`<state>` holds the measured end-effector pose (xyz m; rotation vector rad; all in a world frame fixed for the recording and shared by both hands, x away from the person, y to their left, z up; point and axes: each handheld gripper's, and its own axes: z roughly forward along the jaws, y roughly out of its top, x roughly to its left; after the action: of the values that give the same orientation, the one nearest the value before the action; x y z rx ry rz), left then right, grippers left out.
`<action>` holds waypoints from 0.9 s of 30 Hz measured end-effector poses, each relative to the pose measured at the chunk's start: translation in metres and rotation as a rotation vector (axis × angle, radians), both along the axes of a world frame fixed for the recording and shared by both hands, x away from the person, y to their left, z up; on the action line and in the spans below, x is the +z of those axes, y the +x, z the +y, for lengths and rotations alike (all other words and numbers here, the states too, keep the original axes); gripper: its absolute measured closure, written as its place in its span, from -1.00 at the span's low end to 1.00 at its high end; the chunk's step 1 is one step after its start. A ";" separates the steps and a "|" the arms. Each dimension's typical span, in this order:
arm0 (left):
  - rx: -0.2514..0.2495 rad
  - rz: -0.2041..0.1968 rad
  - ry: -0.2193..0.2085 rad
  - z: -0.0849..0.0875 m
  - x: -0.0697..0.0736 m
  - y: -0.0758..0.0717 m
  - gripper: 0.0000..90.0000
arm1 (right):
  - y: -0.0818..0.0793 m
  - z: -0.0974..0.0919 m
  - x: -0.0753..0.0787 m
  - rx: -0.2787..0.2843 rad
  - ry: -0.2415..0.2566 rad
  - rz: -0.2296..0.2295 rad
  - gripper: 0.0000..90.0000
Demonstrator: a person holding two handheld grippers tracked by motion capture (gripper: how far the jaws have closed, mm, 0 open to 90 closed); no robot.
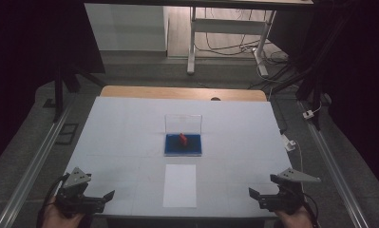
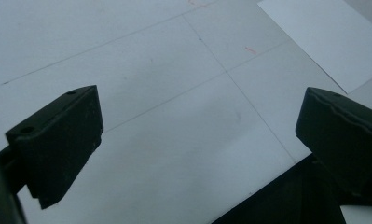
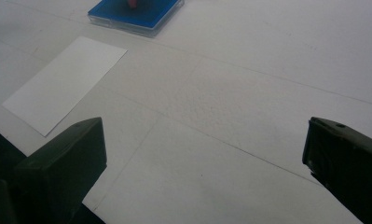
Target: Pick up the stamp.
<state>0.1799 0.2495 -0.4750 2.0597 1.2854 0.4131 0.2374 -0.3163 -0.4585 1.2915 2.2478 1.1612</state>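
Grippers rest at the near edge of the tabletop (image 1: 130, 123), one on either side of the white card (image 1: 179, 185). Left gripper (image 1: 110, 195) has its jaws spread wide with nothing between them, and the right gripper (image 1: 251, 194) likewise stands fully open and empty. Beyond the card, toward the middle of the tabletop, sits an open clear case (image 1: 183, 137): its blue base (image 1: 183, 145) lies flat just past the card's far edge, and its transparent lid (image 1: 183, 124) stands upright behind that. A small red piece (image 1: 183, 138) stands on the blue base; what it is cannot be made out. In the right gripper view the blue base (image 3: 136, 11) lies beyond the card (image 3: 65, 84), well ahead of the jaws.

Judging from this, the work is at its start, neither gripper having reached for anything. The next move likely calls for one gripper to travel forward past the card to the case and line its open jaws on the red piece without knocking the upright lid.
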 end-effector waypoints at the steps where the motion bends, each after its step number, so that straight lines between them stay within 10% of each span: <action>1: -0.005 0.001 -0.001 0.000 0.000 0.000 -0.97 | 0.000 0.000 0.000 0.000 0.001 0.002 -1.00; 27: -0.014 0.011 -0.019 0.001 -0.001 0.001 -0.95 | -0.003 0.008 0.001 0.049 -0.053 -0.026 -1.00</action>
<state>0.1805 0.2504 -0.4756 2.0566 1.2766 0.3820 0.2340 -0.3082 -0.4573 1.2011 2.2879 1.1198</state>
